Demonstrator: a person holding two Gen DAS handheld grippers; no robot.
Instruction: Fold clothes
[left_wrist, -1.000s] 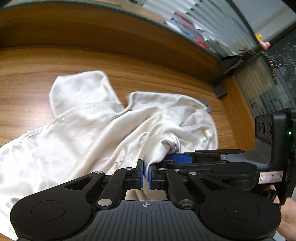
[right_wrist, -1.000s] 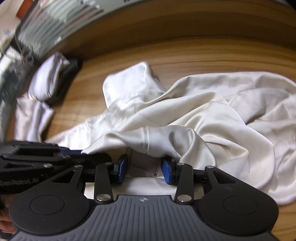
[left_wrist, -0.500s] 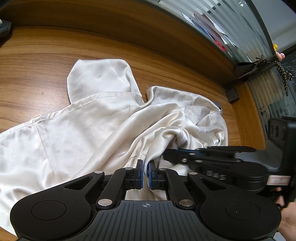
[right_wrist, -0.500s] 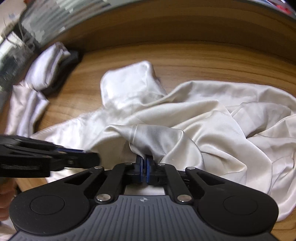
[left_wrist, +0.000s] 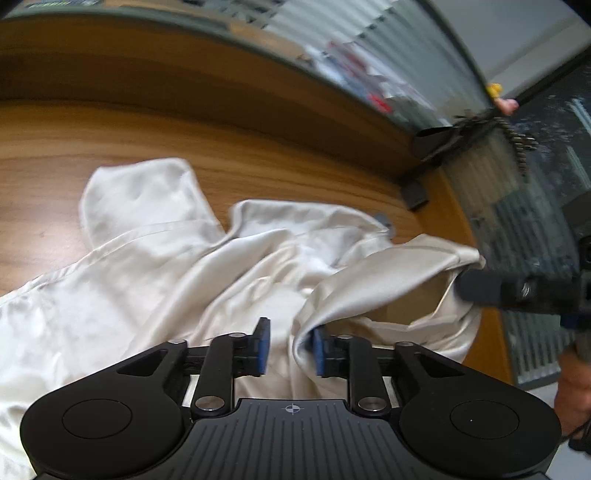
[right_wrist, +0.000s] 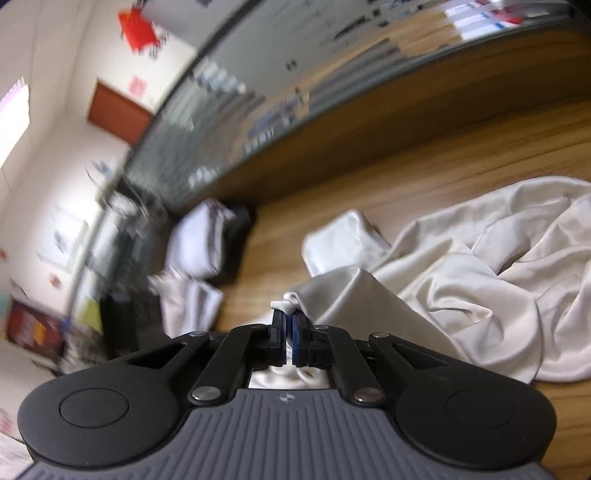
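Jaws of the left gripper (left_wrist: 288, 345) are now standing apart, having released the cream garment (left_wrist: 155, 280); the right gripper (right_wrist: 287, 334), clamped on a sleeve edge, is lifting it off the counter (left_wrist: 258, 158), spreading cloth for folding.

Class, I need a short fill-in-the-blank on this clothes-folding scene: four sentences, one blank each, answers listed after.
1. The left claw is ____.
2. The right claw is shut on the cream ____.
3. The garment lies on a ____ table.
4. Past the right claw, folded white clothes lie toward the picture's ____ side.

Answers: open; garment; wooden; left
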